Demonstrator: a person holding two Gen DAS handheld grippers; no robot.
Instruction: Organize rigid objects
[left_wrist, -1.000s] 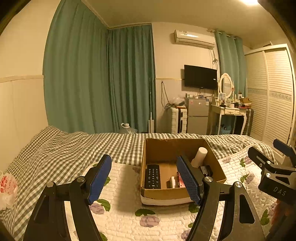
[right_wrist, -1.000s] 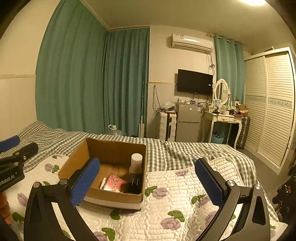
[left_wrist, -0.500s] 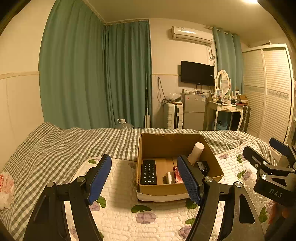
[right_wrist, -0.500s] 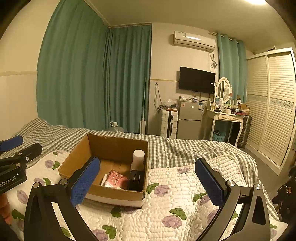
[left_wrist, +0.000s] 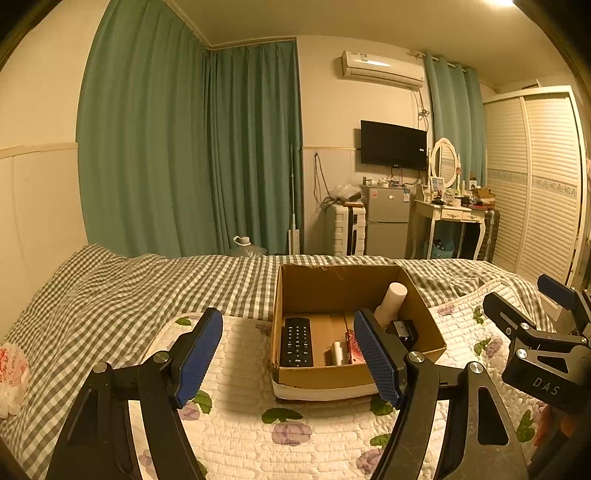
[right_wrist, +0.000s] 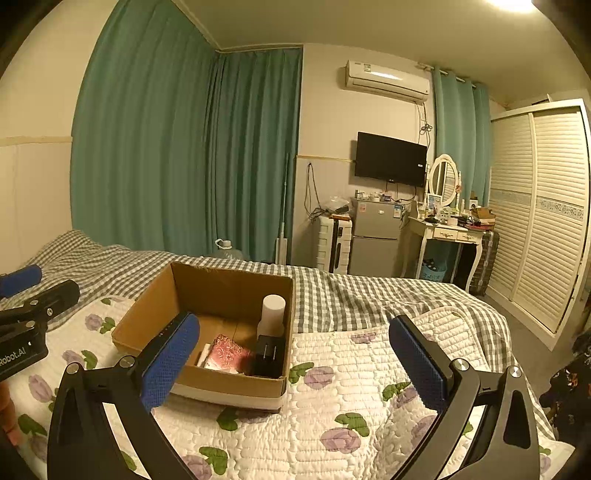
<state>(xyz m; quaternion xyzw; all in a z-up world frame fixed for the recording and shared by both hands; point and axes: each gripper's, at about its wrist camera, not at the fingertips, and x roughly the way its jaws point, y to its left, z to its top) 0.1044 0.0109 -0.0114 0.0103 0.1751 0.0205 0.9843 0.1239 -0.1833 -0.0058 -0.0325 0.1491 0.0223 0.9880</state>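
The soft bed gives: pressing the box could tip it; both grippers gape, empty.

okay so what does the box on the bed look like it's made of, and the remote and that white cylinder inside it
The box: brown corrugated cardboard, matte, with a ragged torn top edge and a pale band along its base. The remote: likely hard black plastic, matte, with rows of small buttons. The white cylinder: smooth, dull white, probably plastic; too small to tell for sure.
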